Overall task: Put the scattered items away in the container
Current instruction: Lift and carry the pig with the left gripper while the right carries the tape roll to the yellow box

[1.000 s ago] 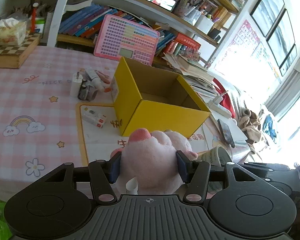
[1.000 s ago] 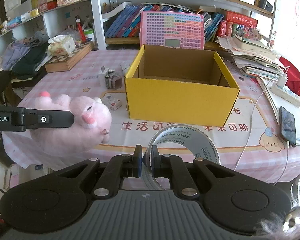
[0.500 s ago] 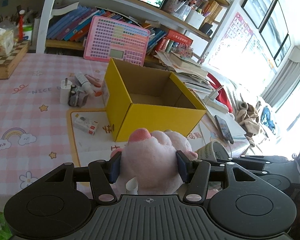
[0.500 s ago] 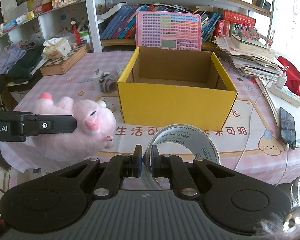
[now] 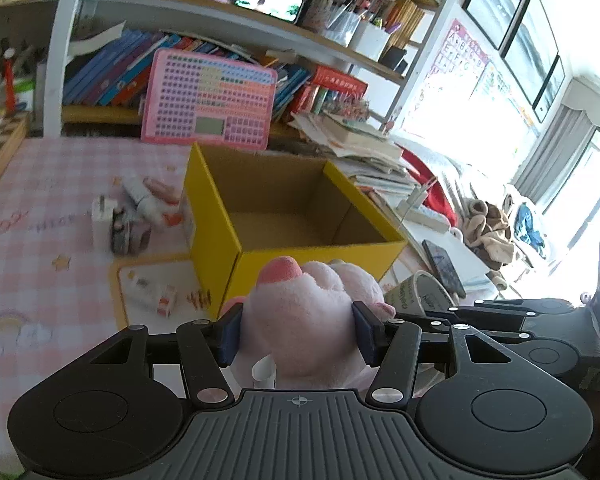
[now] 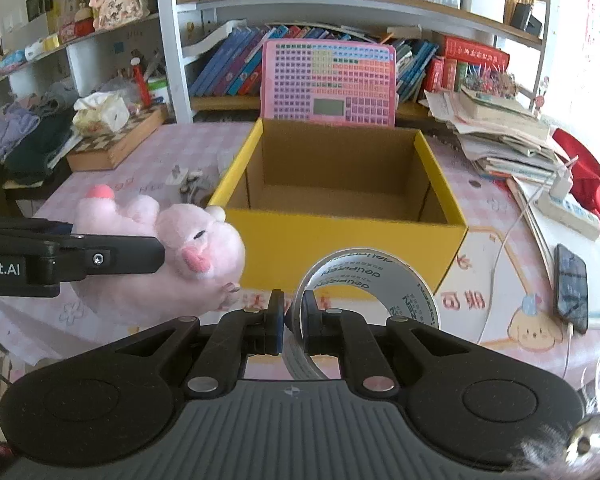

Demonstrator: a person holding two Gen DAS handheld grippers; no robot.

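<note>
My left gripper point(image 5: 298, 334) is clamped on the fluffy pink plush pig point(image 5: 306, 320), and my right gripper point(image 6: 291, 316) pinches the wall of a clear roll of packing tape point(image 6: 370, 284). Both hang just short of the open yellow cardboard box point(image 6: 340, 236). I'd clear the near rim before letting go, pig first since it's bulky. Only the left view shows the small boxed bits point(image 5: 154, 294) left of the box; only the right view shows the pig's face.
</note>
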